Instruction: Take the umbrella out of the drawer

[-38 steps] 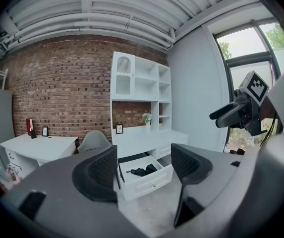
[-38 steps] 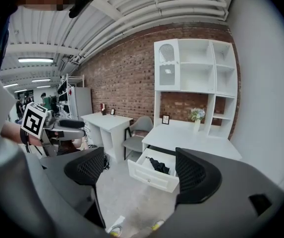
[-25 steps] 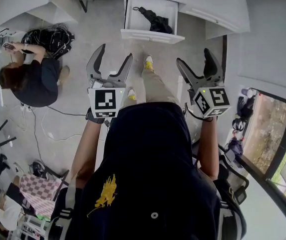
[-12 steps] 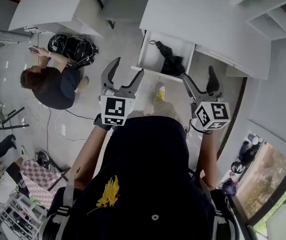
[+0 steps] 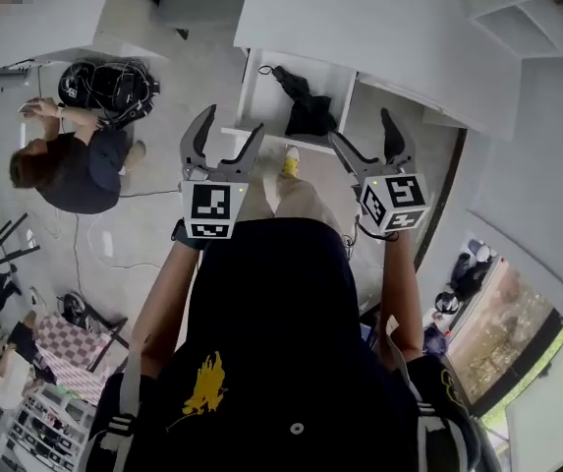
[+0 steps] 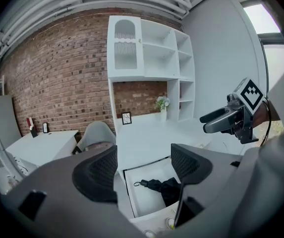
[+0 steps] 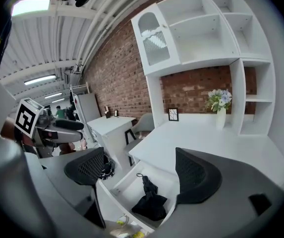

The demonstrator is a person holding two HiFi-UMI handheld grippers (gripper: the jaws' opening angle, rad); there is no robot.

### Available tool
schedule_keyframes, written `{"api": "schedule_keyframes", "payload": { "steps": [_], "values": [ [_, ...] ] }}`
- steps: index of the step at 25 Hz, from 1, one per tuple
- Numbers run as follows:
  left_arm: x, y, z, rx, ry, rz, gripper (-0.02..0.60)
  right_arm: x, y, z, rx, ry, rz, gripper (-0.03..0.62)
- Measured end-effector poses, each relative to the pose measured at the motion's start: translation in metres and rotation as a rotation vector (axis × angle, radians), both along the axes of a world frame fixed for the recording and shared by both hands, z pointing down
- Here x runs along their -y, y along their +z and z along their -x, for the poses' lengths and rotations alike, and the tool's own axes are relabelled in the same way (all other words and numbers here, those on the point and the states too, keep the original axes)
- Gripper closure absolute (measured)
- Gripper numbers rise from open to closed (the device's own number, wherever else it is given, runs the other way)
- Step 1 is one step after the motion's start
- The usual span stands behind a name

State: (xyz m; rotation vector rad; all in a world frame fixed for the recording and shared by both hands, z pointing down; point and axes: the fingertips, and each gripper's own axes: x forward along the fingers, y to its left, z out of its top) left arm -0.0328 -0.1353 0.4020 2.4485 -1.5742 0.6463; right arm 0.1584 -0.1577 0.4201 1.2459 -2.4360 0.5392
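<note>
Edging toward 12 o'clock since half a second ago, the left hand-held gripper (image 5: 230, 126) and right hand-held gripper (image 5: 363, 131) hover released and empty, jaws spread, just short of the open drawer (image 5: 261, 96) under the table (image 5: 360, 18). Its only visible content is the folded black umbrella (image 5: 306, 111), slumped toward the drawer's 3 o'clock side with its strap loop (image 5: 265, 70) pointing to 10 o'clock. A pinch on loose canopy fabric alone would probably let it slip or unfurl, and a low reach could knock a jaw on the drawer front.

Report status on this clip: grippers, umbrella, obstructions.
Left gripper and right gripper open, empty, clear of the drawer. Black umbrella lies folded in the open drawer. Nothing seen blocking it.
</note>
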Motion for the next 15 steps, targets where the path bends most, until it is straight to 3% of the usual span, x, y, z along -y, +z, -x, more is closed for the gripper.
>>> {"api": "schedule_keyframes", "payload": {
  "steps": [8,15],
  "values": [
    [0.028,0.067,0.012,-0.049,0.043,0.091,0.241,0.01,0.067,0.024,-0.141,-0.056,0.099,0.118],
    [0.044,0.107,0.006,-0.048,0.117,0.133,0.262,0.029,0.125,0.033,-0.19,-0.018,0.147,0.118]
  ]
}}
